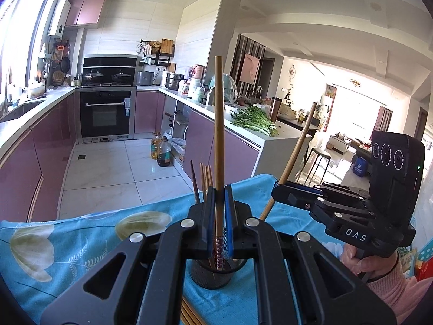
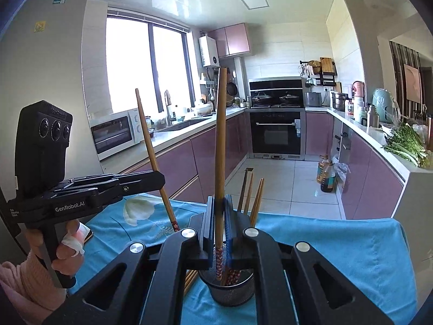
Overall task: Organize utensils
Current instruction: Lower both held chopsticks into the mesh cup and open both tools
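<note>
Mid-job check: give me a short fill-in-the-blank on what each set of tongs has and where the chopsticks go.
1. Each set of tongs, left tongs and right tongs, is shut on one ____.
2. The black mesh cup stands on a ____ cloth.
3. The lower end of the right chopstick sits ____ the cup.
4. Loose chopsticks lie on the cloth ____ the cup.

Missing words: chopstick; blue; inside; beside
</note>
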`<state>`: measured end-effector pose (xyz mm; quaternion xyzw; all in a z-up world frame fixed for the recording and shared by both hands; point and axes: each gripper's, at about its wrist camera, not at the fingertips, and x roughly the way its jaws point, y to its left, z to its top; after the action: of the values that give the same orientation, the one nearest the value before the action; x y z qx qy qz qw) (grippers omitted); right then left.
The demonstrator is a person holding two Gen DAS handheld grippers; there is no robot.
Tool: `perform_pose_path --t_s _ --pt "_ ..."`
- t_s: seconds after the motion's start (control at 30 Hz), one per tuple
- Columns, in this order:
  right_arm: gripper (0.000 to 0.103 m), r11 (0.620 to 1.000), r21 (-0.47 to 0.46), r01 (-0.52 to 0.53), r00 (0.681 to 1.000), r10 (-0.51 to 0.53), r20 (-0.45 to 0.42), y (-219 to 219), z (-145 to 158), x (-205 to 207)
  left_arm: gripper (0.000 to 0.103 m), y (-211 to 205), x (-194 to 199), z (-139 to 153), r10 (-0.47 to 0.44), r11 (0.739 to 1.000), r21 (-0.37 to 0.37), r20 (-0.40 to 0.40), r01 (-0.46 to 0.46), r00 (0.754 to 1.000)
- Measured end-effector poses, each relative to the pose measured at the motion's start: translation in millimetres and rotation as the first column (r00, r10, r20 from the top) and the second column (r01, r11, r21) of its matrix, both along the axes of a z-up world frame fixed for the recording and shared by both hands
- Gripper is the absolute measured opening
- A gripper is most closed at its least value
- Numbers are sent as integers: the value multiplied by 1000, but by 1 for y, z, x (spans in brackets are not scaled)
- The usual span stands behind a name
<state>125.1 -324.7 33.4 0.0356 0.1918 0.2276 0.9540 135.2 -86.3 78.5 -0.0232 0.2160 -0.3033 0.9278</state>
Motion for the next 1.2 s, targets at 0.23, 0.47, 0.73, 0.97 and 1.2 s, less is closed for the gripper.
perform_pose_path --t_s 0.23,0.47,0.73,0.97,1.2 --pt "6 1000 -16 22 999 -23 -37 3 -10 14 8 -13 1 -7 5 999 40 -6 -5 1000" --pt "6 999 -33 30 996 -33 -84 6 -22 28 8 -22 12 -23 -2 996 84 -52 7 999" --pt "6 999 -46 22 989 -29 -146 5 -34 35 8 -27 14 -41 -37 988 145 -104 52 994" --pt "6 999 -44 13 977 -22 -211 6 -42 47 8 -39 22 -53 -71 977 188 -159 100 985" --pt "6 999 -43 3 961 -15 -277 8 -54 59 8 -46 39 -69 -65 971 208 -231 115 971"
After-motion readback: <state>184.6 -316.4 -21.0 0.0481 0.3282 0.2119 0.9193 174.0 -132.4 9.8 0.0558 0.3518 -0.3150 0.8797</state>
